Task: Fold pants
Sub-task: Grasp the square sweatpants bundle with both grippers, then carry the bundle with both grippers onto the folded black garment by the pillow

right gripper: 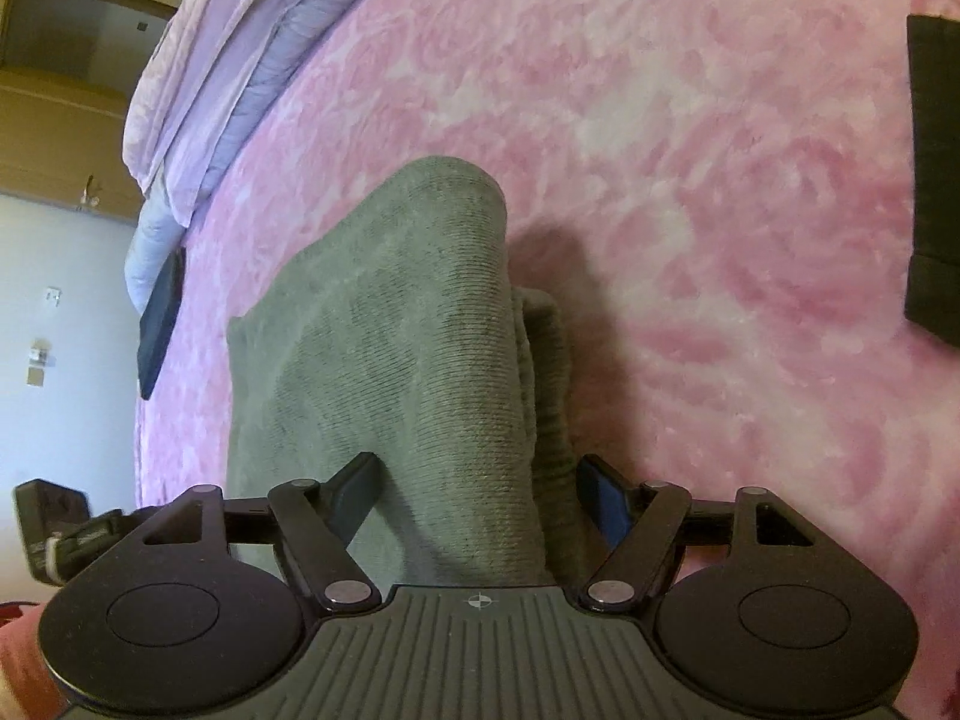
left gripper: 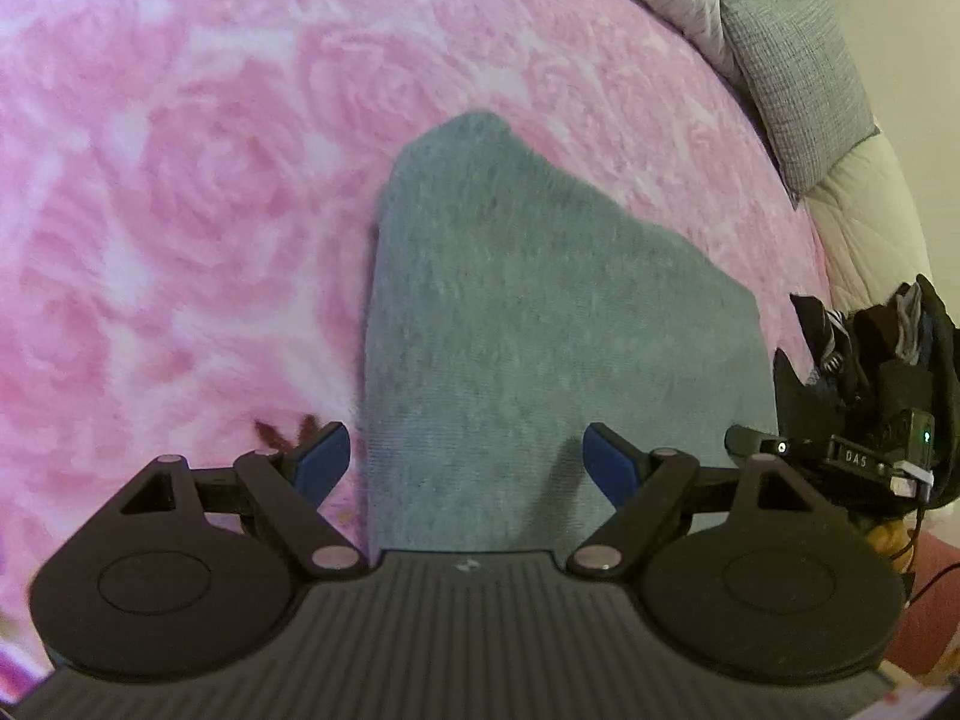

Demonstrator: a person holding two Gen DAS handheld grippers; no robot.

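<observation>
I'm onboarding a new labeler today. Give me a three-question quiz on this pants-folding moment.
1. True or false: the left gripper has its jaws wide apart.
2. What do the gray pants lie on? A) wooden floor B) pink rose-patterned blanket C) white table
3. Fill in: in the right wrist view, the pants run between the right gripper's ____.

Key: 1 true; 2 B; 3 jaws.

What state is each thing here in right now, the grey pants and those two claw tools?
Grey pants: folded into layers, lying on the pink blanket.
Left gripper: open, over the near edge of the pants, gripping nothing.
Right gripper: open, fingers either side of a raised fold.
</observation>
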